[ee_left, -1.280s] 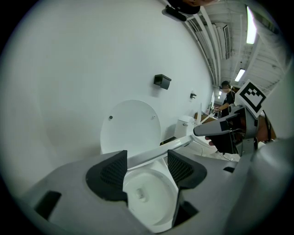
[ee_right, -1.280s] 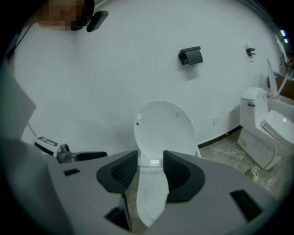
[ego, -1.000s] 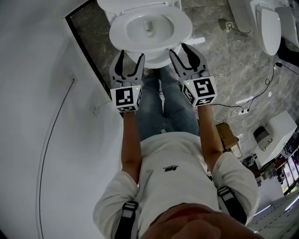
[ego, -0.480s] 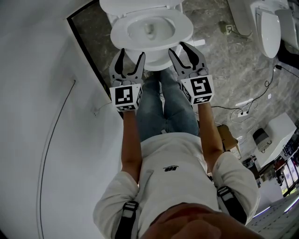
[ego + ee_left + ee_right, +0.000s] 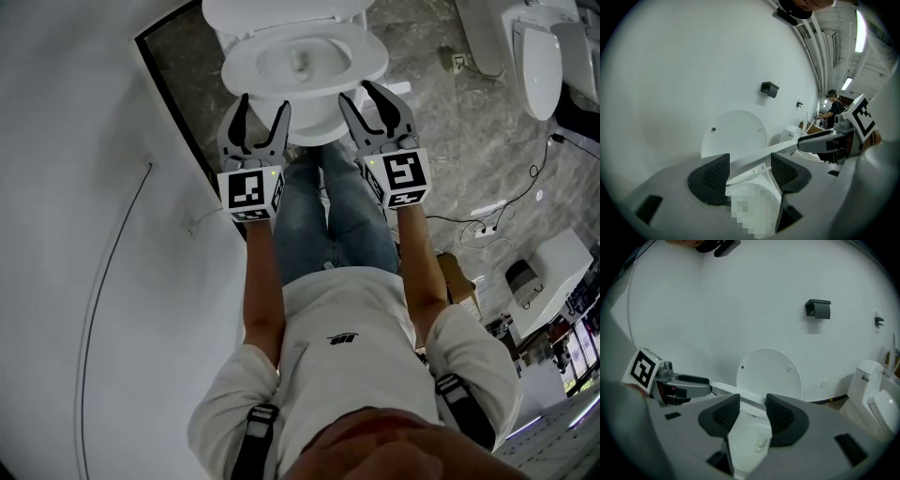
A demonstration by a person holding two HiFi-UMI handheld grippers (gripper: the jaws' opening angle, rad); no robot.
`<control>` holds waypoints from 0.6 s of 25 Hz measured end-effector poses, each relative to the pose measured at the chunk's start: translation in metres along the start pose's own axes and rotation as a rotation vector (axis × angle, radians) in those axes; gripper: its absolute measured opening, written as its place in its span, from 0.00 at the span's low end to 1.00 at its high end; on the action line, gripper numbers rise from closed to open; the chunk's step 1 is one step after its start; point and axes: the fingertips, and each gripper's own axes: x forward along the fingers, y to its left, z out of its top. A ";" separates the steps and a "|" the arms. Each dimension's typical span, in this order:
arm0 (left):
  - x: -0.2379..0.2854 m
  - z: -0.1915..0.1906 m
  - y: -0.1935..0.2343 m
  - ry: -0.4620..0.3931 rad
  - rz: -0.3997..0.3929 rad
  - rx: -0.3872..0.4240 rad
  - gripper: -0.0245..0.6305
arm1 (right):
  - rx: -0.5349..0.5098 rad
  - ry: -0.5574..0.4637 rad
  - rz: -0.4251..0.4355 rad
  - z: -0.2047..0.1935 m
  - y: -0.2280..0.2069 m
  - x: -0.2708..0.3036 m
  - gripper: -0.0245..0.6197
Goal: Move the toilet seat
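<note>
Step in hand: start of the lift. You have both grippers at the front rim of the white oval plastic toilet seat (image 5: 370, 58), which lies down over the white ceramic bowl (image 5: 314, 127) just past your fingertips.

Left gripper (image 5: 747, 171): jaws spread wide, pinching nothing, with the seat rim running across just beyond the pads. Right gripper (image 5: 752, 411): jaws apart too, a bit narrower, same rim crossing ahead of it.

In the left gripper view the seat front may sit slightly off the bowl, but I can't confirm that. The round white lid (image 5: 768, 373) stands upright beyond the seat.

Next move, as I judge it: hook under the rim or close on it, then swing it up toward the lid, keeping both sides even so the hinge doesn't twist.

Room:
- Grey marbled stone floor (image 5: 450, 131) lies to the right of the right gripper, with loose cables (image 5: 487, 223) and another white toilet (image 5: 539, 61).
- A plain white curved wall (image 5: 94, 187) is on the left gripper's outer side.
- A small black wall fixture (image 5: 818, 309) sits above the lid.
</note>
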 end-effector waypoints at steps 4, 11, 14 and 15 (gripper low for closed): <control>0.004 0.006 0.003 -0.007 0.005 -0.003 0.49 | -0.004 -0.008 -0.002 0.006 -0.003 0.004 0.33; 0.012 0.016 0.008 -0.025 0.008 -0.006 0.49 | -0.016 -0.019 -0.002 0.016 -0.008 0.011 0.32; 0.014 0.020 0.010 -0.029 0.010 -0.004 0.49 | -0.019 -0.024 -0.002 0.020 -0.010 0.014 0.32; 0.015 0.021 0.011 -0.030 0.011 -0.004 0.49 | -0.020 -0.025 -0.003 0.022 -0.011 0.015 0.32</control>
